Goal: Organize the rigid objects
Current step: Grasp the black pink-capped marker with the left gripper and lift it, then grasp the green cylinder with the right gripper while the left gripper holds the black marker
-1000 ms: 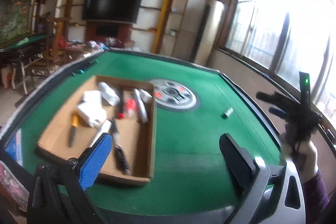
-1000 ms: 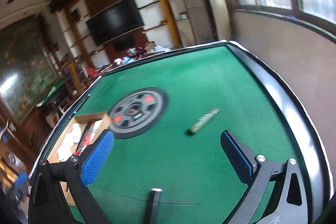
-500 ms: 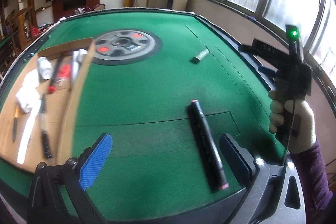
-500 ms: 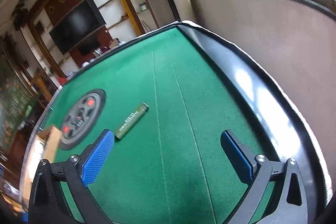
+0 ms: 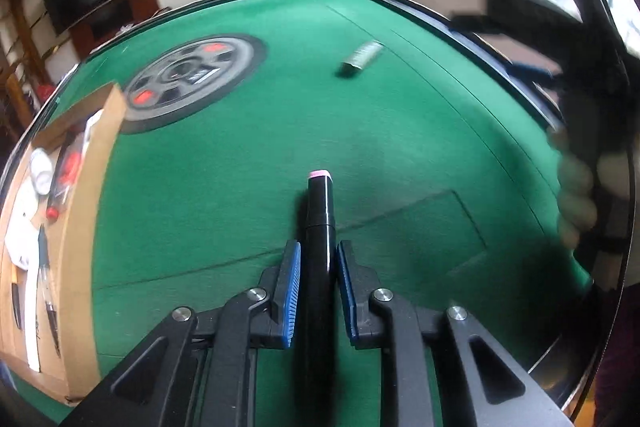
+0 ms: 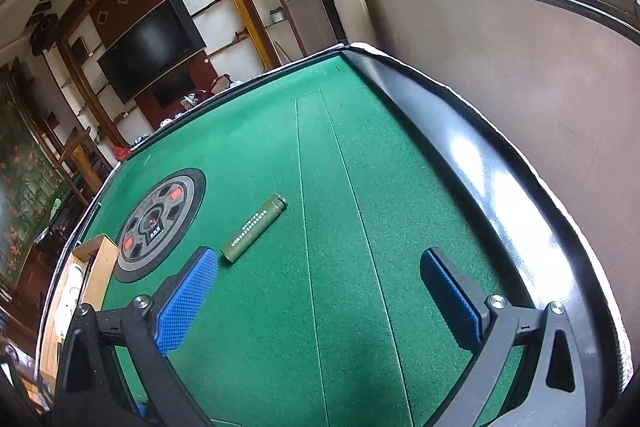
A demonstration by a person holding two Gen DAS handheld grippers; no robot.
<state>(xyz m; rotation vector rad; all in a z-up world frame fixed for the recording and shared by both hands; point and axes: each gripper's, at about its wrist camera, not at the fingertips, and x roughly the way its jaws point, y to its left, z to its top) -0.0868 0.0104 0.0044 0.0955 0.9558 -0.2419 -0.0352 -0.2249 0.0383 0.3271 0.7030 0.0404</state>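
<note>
Change since earlier frame: my left gripper has come in over the black marker; its jaws have just been closing, with the marker between them. My right gripper has swung toward the green tube.
Left tool state: pads narrowed to the marker's width; both blue pads sit against the barrel, so I read it as a pinch, low in the frame.
Marker axis: runs straight up the frame from between my fingers, pink end far from me. Grip is on the near half.
Marker place: lying on the green felt table, lower centre of the left view.
Right tool state: spread wide, nothing between the pads.
Green tube: on the felt, left of centre in the right view, long axis slanting from lower left to upper right, just above my left-hand pad. The right hand is the nearer one.
Destination: cardboard box at the left edge of the left view, already holding items; it lies left of the marker.
Judgement: next is lift, then carry left.
</note>
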